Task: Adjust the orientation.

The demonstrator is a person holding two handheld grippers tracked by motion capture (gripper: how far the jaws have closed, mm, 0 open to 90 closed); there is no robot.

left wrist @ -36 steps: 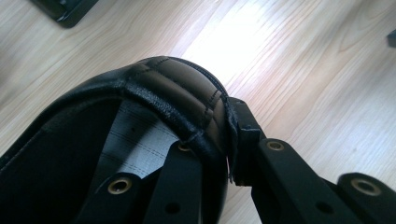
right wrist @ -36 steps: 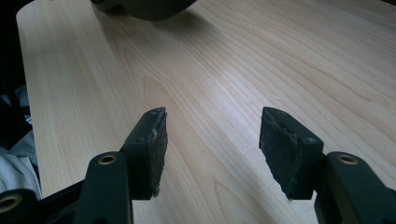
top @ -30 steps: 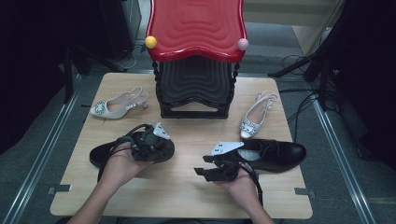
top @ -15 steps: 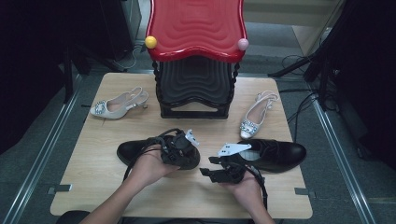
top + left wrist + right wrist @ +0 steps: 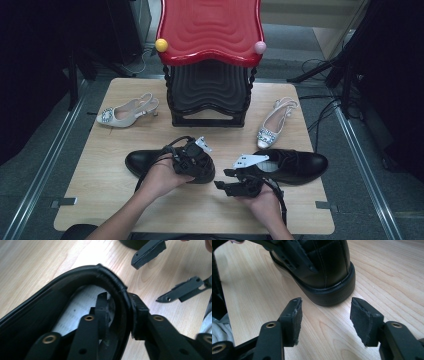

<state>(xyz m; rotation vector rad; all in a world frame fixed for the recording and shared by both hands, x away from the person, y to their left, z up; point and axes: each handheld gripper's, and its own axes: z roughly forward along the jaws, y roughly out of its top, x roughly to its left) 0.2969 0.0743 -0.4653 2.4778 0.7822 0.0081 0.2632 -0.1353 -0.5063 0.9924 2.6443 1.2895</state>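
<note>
Jaws of left gripper (image 5: pixel 120 315) clamped on glossy black shoe (image 5: pixel 145 162) heel rim, right gripper (image 5: pixel 325 320) jaws apart, unladen

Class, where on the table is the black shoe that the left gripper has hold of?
In the high view the black shoe lies at the table's near left-centre, in front of the red-topped stand, its heel rim clamped by the left gripper, with the second black shoe to its right.

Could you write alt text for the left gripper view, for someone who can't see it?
The left gripper is shut on the heel rim of a black shoe, one jaw inside and one outside. Past it, the open right gripper hovers over the wooden table.
</note>
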